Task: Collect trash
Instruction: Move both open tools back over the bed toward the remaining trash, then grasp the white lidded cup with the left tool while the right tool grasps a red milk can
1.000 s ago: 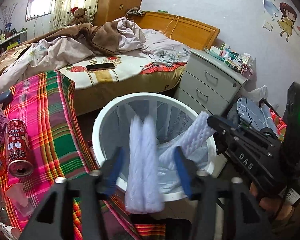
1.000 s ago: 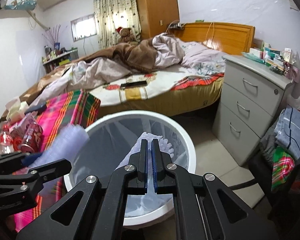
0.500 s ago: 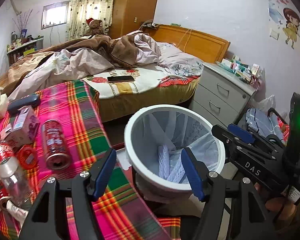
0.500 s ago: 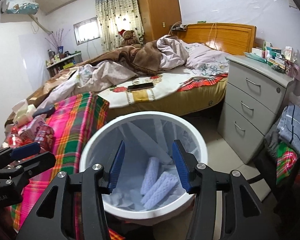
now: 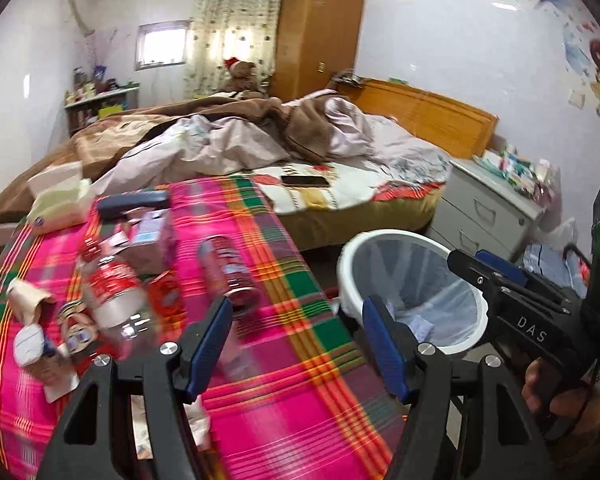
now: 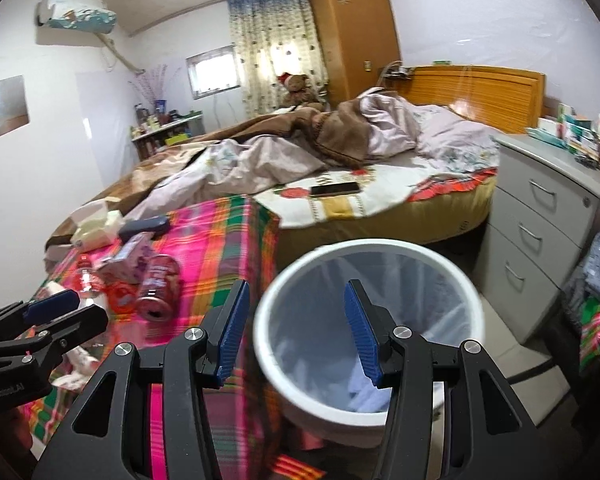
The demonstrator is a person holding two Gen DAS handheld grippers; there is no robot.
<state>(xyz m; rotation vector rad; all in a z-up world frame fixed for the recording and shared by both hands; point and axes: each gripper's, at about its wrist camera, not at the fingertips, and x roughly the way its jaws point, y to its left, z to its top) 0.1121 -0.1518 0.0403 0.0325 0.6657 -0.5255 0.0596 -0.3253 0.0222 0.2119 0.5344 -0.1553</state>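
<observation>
A white trash bin point(image 6: 370, 320) with a clear liner stands on the floor beside a table with a pink plaid cloth point(image 5: 284, 380); white foam pieces lie at its bottom point(image 5: 416, 326). My left gripper point(image 5: 296, 344) is open and empty above the cloth. A red can point(image 5: 228, 272) lies just beyond it, with a clear bottle point(image 5: 108, 292), wrappers and crumpled paper point(image 5: 28, 300) to the left. My right gripper point(image 6: 294, 332) is open and empty over the bin's left rim. The can also shows in the right wrist view point(image 6: 158, 284).
A tissue box point(image 5: 60, 200) and a dark case point(image 5: 134, 202) sit at the table's far end. An unmade bed point(image 6: 340, 168) with a phone point(image 6: 334, 189) lies behind. A grey drawer unit point(image 6: 540, 224) stands right of the bin, clothes beside it.
Both grippers opened and dropped white foam pieces into the bin. The left gripper then swung left from over the bin to over the table; the right one shifted slightly left.
</observation>
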